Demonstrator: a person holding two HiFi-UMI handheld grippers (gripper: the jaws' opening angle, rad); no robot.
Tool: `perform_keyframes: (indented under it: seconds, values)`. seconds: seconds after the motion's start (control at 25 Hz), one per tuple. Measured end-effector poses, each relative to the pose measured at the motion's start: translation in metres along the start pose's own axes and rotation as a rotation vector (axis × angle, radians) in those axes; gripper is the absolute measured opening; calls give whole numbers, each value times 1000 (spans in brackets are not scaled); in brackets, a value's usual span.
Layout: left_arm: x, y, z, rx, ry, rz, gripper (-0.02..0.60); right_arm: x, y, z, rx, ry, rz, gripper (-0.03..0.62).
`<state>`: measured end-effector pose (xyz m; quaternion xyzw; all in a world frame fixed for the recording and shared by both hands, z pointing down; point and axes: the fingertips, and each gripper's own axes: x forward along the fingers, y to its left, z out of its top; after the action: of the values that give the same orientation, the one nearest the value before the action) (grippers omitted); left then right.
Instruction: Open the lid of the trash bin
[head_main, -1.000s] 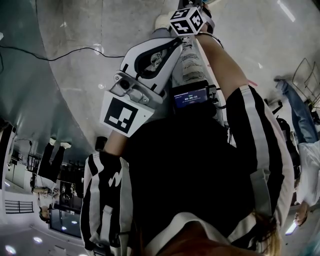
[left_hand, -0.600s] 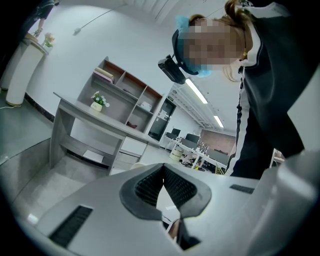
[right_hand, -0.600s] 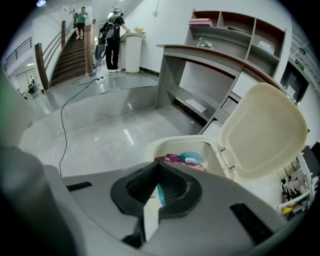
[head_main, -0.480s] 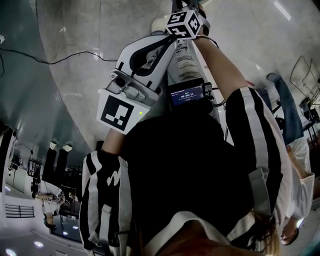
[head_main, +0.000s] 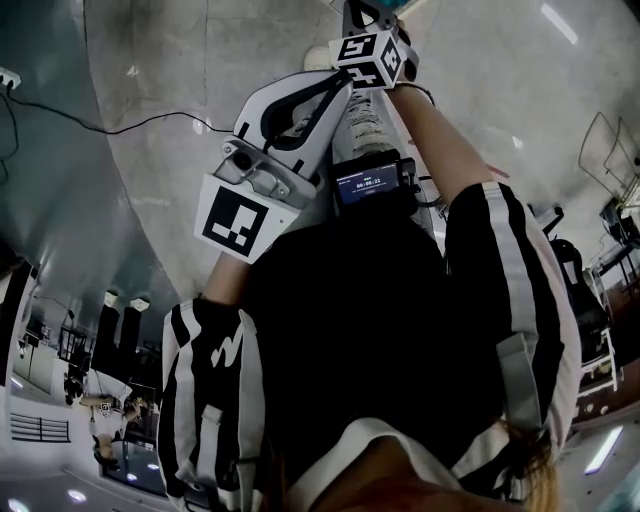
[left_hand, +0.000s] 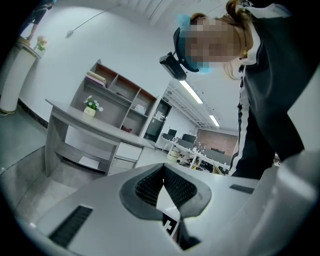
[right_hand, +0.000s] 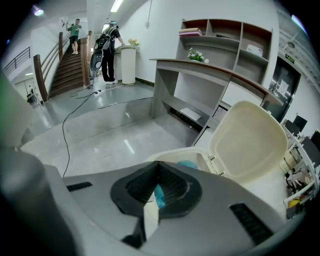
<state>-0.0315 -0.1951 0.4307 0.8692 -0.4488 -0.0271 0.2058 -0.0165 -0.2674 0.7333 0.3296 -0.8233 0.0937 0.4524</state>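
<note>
The cream trash bin stands open, its lid raised upright at two o'clock of the right gripper, whose jaws meet empty; the left gripper is likewise closed on nothing.

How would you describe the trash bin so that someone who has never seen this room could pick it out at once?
In the right gripper view, find the long grey counter with the shelf unit behind it. The trash bin sits in front of it, nearest the camera. Unlike the grey furniture it is cream, its rounded lid tipped up and something blue inside.
</note>
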Motion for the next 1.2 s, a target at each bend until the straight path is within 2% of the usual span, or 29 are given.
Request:
perform_keyframes:
  seconds: [0.64, 1.2]
  values:
    - [-7, -10, 13, 44, -1, -9, 5, -43, -11, 20, 63, -52, -20, 5]
    - [-21, -15, 49, 78, -19, -4, 5, -92, -29, 59, 97, -105, -50, 5]
